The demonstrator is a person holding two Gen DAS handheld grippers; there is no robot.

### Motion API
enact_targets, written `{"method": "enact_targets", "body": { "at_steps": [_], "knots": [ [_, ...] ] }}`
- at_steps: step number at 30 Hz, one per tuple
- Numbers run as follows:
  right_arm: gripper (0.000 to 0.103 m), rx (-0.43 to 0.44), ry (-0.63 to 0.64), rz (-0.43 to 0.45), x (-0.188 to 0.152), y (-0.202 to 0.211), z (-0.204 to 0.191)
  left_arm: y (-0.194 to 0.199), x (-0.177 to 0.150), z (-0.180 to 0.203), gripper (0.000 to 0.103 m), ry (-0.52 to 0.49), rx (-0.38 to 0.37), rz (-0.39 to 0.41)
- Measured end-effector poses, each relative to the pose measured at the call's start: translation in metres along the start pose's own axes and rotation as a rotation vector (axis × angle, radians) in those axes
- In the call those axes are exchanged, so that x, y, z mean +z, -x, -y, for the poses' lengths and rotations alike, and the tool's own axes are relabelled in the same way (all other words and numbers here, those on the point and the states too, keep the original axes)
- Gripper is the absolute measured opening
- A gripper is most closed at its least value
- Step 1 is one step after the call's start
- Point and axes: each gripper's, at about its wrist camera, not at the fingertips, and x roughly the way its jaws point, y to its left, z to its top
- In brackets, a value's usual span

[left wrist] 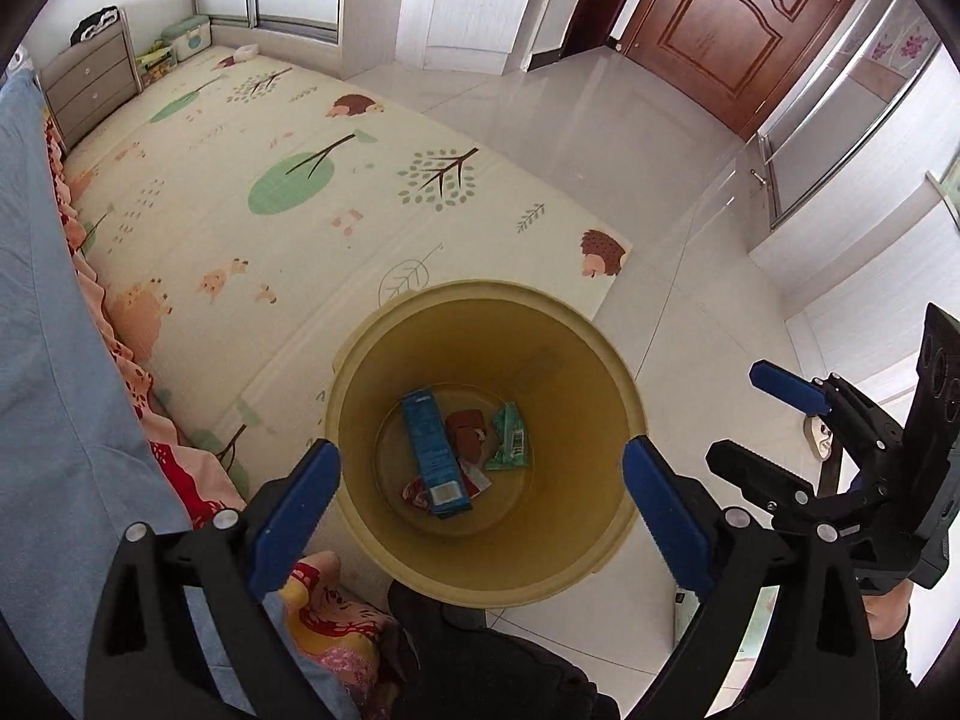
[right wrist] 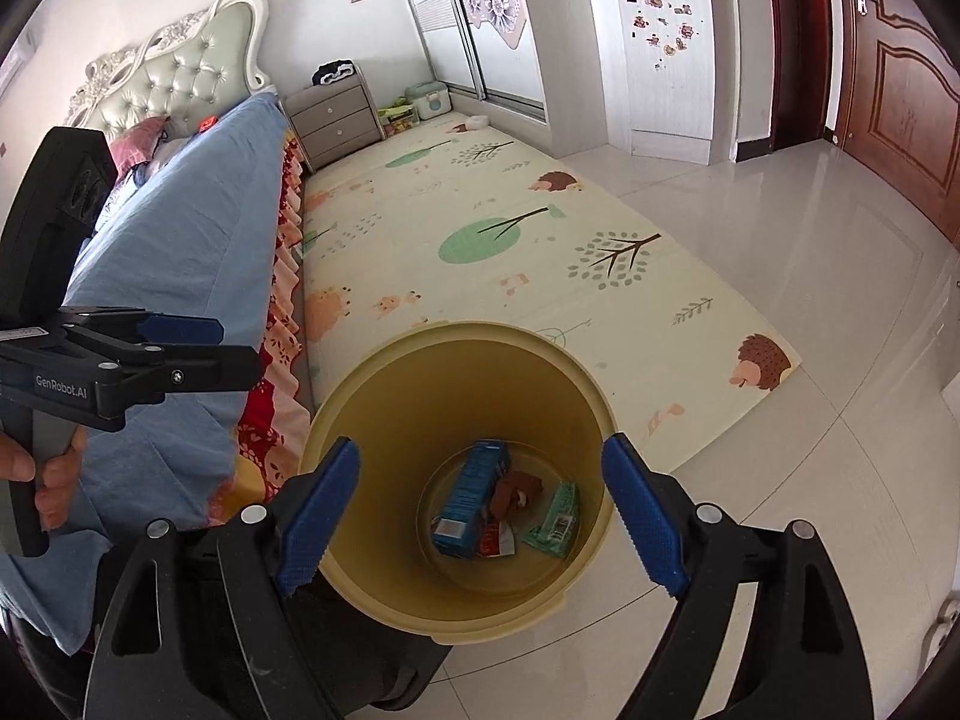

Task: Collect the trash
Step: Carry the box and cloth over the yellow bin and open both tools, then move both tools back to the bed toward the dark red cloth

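A yellow trash bin (left wrist: pixel 366 360) stands on the floor at the play mat's edge; it also shows in the right wrist view (right wrist: pixel 384 372). Inside lie a blue box (left wrist: pixel 429 450), a brown wrapper (left wrist: pixel 468 432), a green packet (left wrist: pixel 510 438) and a red-white wrapper (left wrist: pixel 474 480). The same items show in the right wrist view: blue box (right wrist: pixel 471 495), brown wrapper (right wrist: pixel 516 492), green packet (right wrist: pixel 555 519). My left gripper (left wrist: pixel 483 483) hangs open and empty above the bin. My right gripper (right wrist: pixel 483 504) is open and empty above it too, and shows at the right of the left wrist view (left wrist: pixel 750 414).
A patterned play mat (left wrist: pixel 288 180) covers the floor beyond the bin. A bed with a blue cover (right wrist: pixel 180 252) runs along the left. A grey drawer chest (right wrist: pixel 336 120) stands at the bed's head. A brown door (left wrist: pixel 732 18) and white cabinets (right wrist: pixel 654 48) line the far wall.
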Motion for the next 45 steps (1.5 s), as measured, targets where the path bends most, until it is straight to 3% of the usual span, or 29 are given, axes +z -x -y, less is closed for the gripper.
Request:
{"method": "enact_targets", "body": {
  "at_steps": [10,17,23,29,38,45],
  "knots": [
    [0.08,0.015,0.023,0.05,0.015,0.031,-0.019,0.055,-0.007,-0.002,0.095,0.019,-0.021,0.14],
    [0.08,0.082,0.091,0.114,0.035,0.05,-0.064,0.114,-0.034,-0.037,0.095,0.117,-0.033,0.247],
    [0.08,0.198,0.168,0.165,0.055,0.058,-0.128,0.184,-0.07,-0.077,0.096,0.172,0.061,0.381],
    [0.08,0.328,0.271,0.178,0.069,0.053,-0.21,0.248,-0.125,-0.133,0.097,0.27,0.211,0.479],
    [0.08,0.482,0.451,0.154,0.075,0.041,-0.345,0.332,-0.212,-0.231,0.097,0.474,0.423,0.573],
    [0.08,0.584,0.523,0.117,0.062,0.028,-0.43,0.37,-0.267,-0.304,0.098,0.646,0.578,0.605]
  ]
}}
